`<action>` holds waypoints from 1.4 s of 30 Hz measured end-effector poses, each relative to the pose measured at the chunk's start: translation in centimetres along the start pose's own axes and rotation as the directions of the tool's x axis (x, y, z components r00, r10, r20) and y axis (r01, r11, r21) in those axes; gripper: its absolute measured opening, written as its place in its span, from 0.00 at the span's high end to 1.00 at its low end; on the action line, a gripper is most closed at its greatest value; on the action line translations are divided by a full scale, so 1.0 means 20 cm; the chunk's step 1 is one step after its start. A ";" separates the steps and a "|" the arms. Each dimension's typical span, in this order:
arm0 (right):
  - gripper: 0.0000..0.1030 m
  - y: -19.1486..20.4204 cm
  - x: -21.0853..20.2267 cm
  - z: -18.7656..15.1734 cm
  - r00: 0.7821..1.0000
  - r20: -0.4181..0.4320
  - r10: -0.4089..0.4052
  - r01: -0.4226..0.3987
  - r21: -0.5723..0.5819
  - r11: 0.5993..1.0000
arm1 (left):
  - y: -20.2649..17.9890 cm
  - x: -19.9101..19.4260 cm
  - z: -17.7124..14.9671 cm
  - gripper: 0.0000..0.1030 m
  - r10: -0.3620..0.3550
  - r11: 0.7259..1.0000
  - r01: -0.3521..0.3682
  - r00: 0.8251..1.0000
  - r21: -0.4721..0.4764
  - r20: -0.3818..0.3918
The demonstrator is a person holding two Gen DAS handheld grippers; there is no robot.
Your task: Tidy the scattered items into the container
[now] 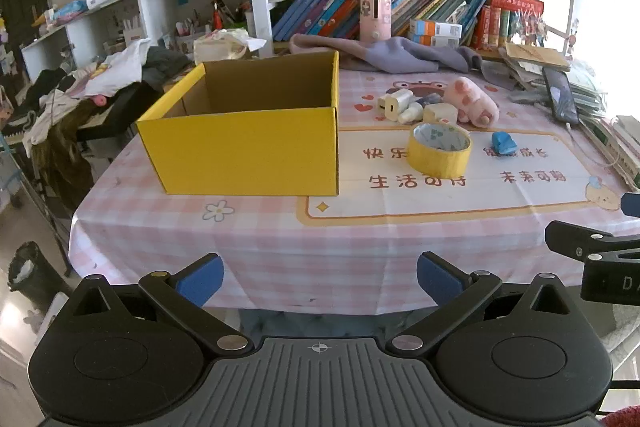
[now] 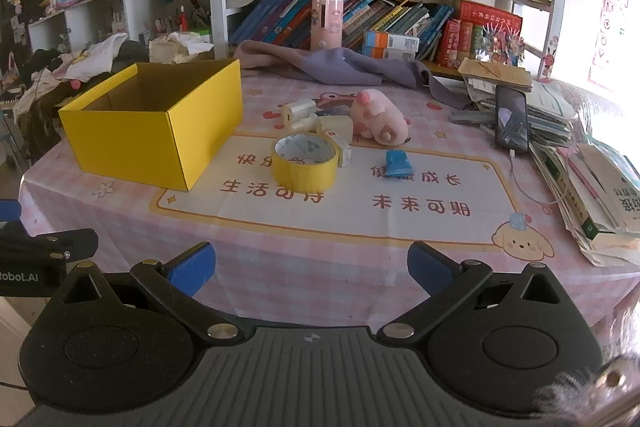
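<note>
Though open-topped, yellow cardboard box [image 1: 244,147], brown inside.

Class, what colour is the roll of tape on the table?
Yellow outside, with a pale printed lining inside the tape roll; the right wrist view shows it best.

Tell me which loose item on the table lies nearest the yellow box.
The yellow tape roll. It lies flat just right of the box; the blue piece and pink plush lie farther off.
</note>
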State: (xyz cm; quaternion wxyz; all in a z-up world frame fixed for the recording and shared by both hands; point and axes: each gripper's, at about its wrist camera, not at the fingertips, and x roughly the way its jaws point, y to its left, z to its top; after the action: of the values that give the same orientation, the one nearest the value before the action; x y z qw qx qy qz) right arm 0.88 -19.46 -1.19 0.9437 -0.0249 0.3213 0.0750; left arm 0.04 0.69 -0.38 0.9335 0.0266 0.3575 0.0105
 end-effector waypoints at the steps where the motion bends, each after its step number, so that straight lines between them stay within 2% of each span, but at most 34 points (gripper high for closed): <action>1: 0.00 0.00 0.00 0.00 1.000 0.000 0.002 -0.002 -0.003 1.000 | 0.00 0.00 0.00 0.00 0.000 1.000 0.000 1.000 -0.001 0.001; 20: 0.00 0.05 0.01 0.02 1.000 0.025 0.010 -0.009 -0.026 1.000 | 0.05 0.04 0.01 0.00 -0.027 1.000 0.027 0.999 -0.003 -0.017; 28: 0.00 0.07 0.00 0.03 0.999 0.038 -0.008 0.011 -0.069 0.998 | 0.02 0.05 0.04 0.00 -0.082 0.997 0.082 0.997 -0.003 -0.003; 37: 0.00 0.00 0.06 0.04 0.999 0.010 -0.039 0.039 -0.043 0.998 | -0.02 0.11 0.08 0.00 -0.121 0.993 0.121 0.992 0.003 -0.021; 42: 0.00 -0.05 0.11 0.06 0.997 -0.015 -0.078 0.078 -0.019 0.997 | -0.03 0.14 0.12 0.00 -0.203 0.979 0.203 0.979 -0.019 -0.005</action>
State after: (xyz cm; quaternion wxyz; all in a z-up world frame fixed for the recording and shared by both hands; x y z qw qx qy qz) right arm 3.42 -20.12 -1.65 0.9430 -0.0467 0.3268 0.0409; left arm 3.69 0.08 -0.59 0.9287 -0.0186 0.3613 -0.0815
